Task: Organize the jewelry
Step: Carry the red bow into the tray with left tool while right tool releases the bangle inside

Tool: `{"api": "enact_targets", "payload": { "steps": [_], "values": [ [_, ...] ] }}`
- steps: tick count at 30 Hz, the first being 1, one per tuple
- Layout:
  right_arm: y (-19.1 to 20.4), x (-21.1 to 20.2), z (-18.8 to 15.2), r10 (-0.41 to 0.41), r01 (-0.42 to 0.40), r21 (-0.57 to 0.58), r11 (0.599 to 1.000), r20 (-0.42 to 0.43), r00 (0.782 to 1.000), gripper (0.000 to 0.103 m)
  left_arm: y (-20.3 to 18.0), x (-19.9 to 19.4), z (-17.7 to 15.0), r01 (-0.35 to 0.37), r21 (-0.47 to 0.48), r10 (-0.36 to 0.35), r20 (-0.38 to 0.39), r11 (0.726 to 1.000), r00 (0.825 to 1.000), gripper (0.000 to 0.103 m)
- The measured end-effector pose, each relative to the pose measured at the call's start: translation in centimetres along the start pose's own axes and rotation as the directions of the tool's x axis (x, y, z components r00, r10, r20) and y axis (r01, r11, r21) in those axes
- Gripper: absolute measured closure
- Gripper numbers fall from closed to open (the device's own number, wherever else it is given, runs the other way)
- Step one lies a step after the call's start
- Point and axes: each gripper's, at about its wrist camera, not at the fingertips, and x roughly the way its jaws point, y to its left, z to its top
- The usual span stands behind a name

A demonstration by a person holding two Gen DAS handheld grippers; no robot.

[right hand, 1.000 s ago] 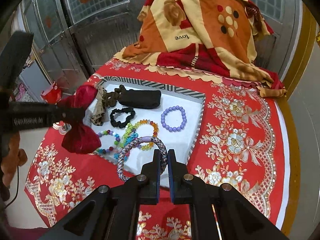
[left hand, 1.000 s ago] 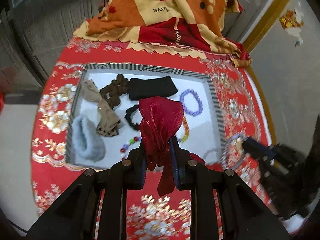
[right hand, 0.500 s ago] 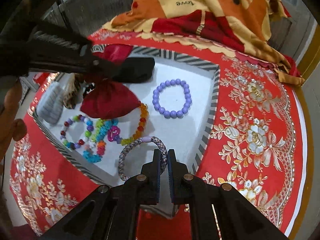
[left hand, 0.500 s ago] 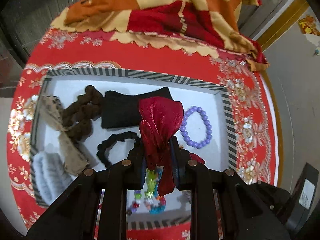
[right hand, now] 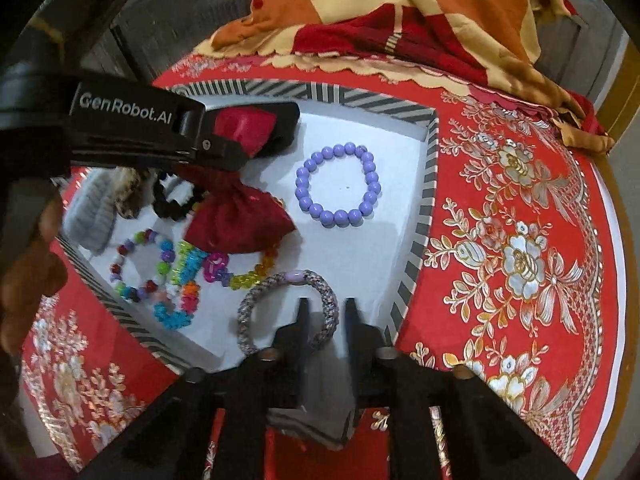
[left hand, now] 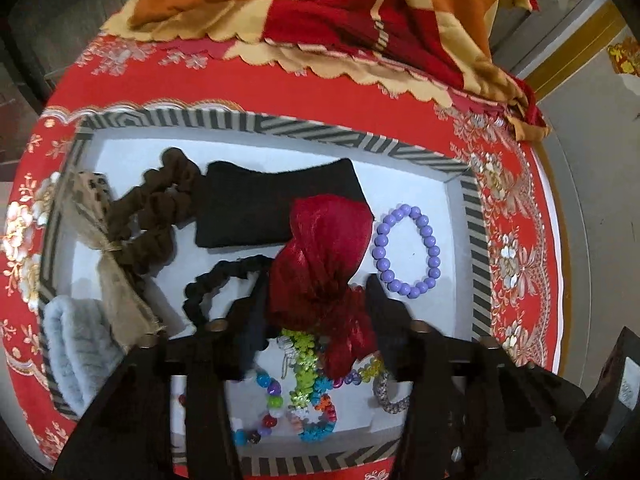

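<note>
Your left gripper (left hand: 316, 292) is opening around the red bow (left hand: 320, 256), centre frame. Your right gripper (right hand: 325, 312) is opening astride the braided band (right hand: 288, 308), lower centre, in the tray (right hand: 424, 184).

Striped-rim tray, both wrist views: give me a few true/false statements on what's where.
1. The purple bead bracelet lies inside the white tray with the striped rim. True.
2. The braided grey-purple cord bracelet lies outside on the red cloth. False: it is inside the tray, by the right claw.
3. The shiny red fabric bow sits between the left claw fingers. True.
4. The fluffy grey scrunchie touches the purple bracelet. False: they are at opposite ends.
</note>
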Motion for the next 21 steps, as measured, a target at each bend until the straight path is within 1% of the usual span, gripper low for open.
{"api": "enact_targets", "payload": {
  "steps": [2,4,7,8,11,14,16,19,21],
  "values": [
    [0.1,-1.0,-0.2,0.028,-0.028,0.012,1.000,0.019,0.999,0.072,0.1,-1.0,-0.4,-0.025,0.000,0.025,0.031,1.000,0.999,0.043],
    [0.3,-2.1,-0.5,0.022,-0.023,0.019,1.000,0.045,0.999,0.072,0.1,-2.0,-0.9,-0.052,0.008,0.051,0.056,0.999,0.997,0.043],
    [0.2,-3.9,-1.1,0.041,-0.046,0.055,0.997,0.090,0.995,0.072,0.2,-3.4,-1.9,-0.073,0.031,0.071,0.082,0.997,0.994,0.043],
    [0.2,-4.3,-1.3,0.042,-0.048,0.062,0.997,0.101,0.994,0.072,0.3,-4.1,-2.4,-0.091,0.035,0.087,0.100,0.995,0.991,0.043],
    [0.4,-6.0,-2.2,0.016,-0.029,0.086,0.996,0.149,0.989,0.072,0.9,-5.7,-3.8,-0.090,0.027,0.086,0.130,0.996,0.988,0.043],
    [0.4,-6.9,-2.7,-0.010,-0.009,0.110,0.994,0.175,0.985,0.072,1.3,-7.1,-5.2,-0.119,0.027,0.113,0.165,0.993,0.980,0.043],
    [0.5,-7.5,-2.8,-0.008,-0.016,0.133,0.991,0.179,0.984,0.072,1.5,-8.1,-6.1,-0.136,0.031,0.128,0.187,0.990,0.974,0.043],
    [1.0,-8.6,-2.7,-0.022,-0.013,0.165,0.986,0.212,0.977,0.072,1.9,-9.6,-7.3,-0.155,0.027,0.146,0.216,0.988,0.965,0.043],
    [1.5,-9.2,-2.7,-0.001,-0.043,0.181,0.983,0.236,0.972,0.072,2.2,-10.5,-8.0,-0.158,0.024,0.148,0.237,0.987,0.960,0.043]
  ]
}}
